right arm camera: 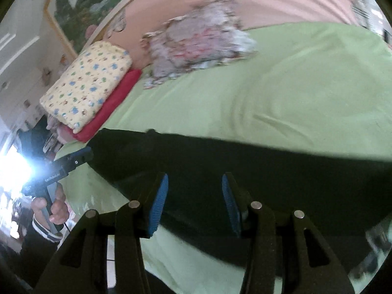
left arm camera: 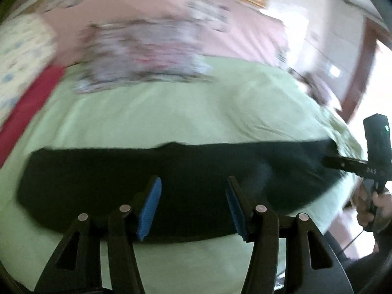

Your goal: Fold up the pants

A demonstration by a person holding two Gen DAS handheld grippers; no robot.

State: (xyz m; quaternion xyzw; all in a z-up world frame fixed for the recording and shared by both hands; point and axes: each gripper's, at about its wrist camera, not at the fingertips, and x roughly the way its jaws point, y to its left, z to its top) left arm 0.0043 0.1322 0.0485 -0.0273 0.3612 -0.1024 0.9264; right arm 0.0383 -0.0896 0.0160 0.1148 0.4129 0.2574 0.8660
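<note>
Dark pants [left arm camera: 171,169] lie flat as a long band across a light green sheet [left arm camera: 159,112]. My left gripper [left arm camera: 193,205] is open with blue pads, hovering over the pants' near edge with nothing between the pads. My right gripper [right arm camera: 194,202] is open too, over the same pants [right arm camera: 245,171] near their near edge. The right gripper also shows in the left wrist view [left arm camera: 343,164] at the pants' right end. The left gripper shows in the right wrist view [right arm camera: 73,159] at the pants' left end.
A floral cushion [right arm camera: 196,46] lies on the bed beyond the pants. A yellow patterned pillow [right arm camera: 88,83] rests on a red one [right arm camera: 110,105] at the far left. The pink bedspread [right arm camera: 281,7] and a framed picture [right arm camera: 83,9] lie behind.
</note>
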